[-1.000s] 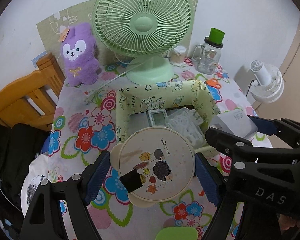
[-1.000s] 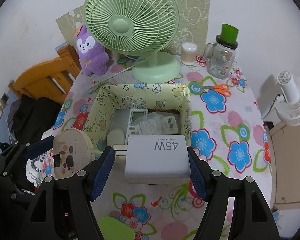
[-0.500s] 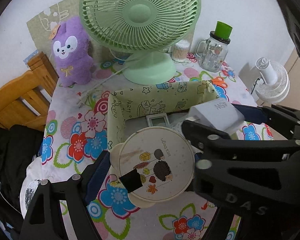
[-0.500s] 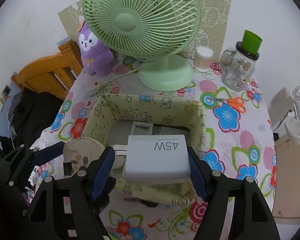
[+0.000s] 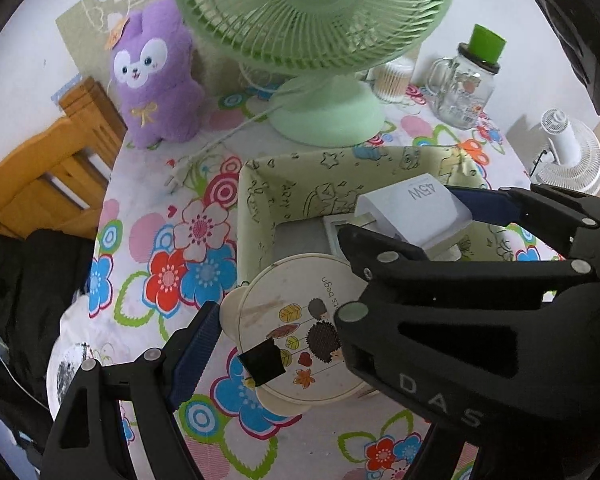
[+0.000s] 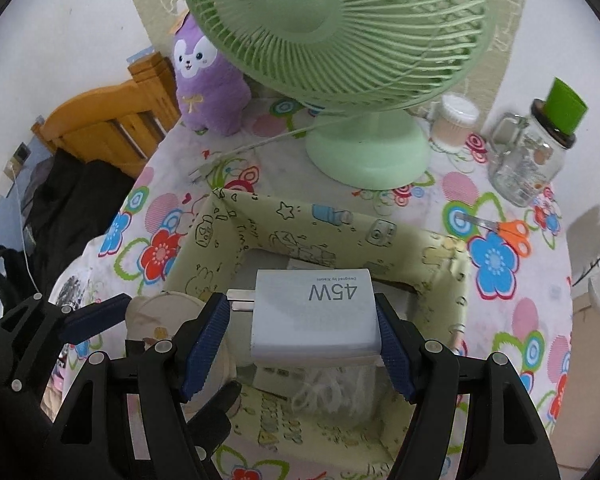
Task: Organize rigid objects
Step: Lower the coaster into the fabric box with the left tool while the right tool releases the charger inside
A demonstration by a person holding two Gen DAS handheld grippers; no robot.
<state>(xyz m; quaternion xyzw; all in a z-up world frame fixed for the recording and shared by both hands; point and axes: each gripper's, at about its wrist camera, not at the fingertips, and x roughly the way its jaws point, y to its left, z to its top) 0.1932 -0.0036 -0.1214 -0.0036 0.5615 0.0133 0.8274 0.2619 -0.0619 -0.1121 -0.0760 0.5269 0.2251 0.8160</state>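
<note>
A: Our right gripper (image 6: 304, 344) is clamped on the white charger (image 6: 314, 316); its blue pads (image 6: 394, 354) press both flat sides, with the plug prongs poking out on the left.

B: And our left gripper (image 5: 276, 340) grips the round lidded box (image 5: 300, 332) across its width, lid upward, so it looks ready to drop in flat.

A: We hold the charger above the inside of the yellow bin (image 6: 308, 224), nearer its back wall. The round box hangs over the bin's near left corner.

B: Things already lie on the bin floor, so we likely aim for free spots. The bin stands mid-table (image 5: 172, 184), in front of the green fan (image 5: 324, 116).
</note>
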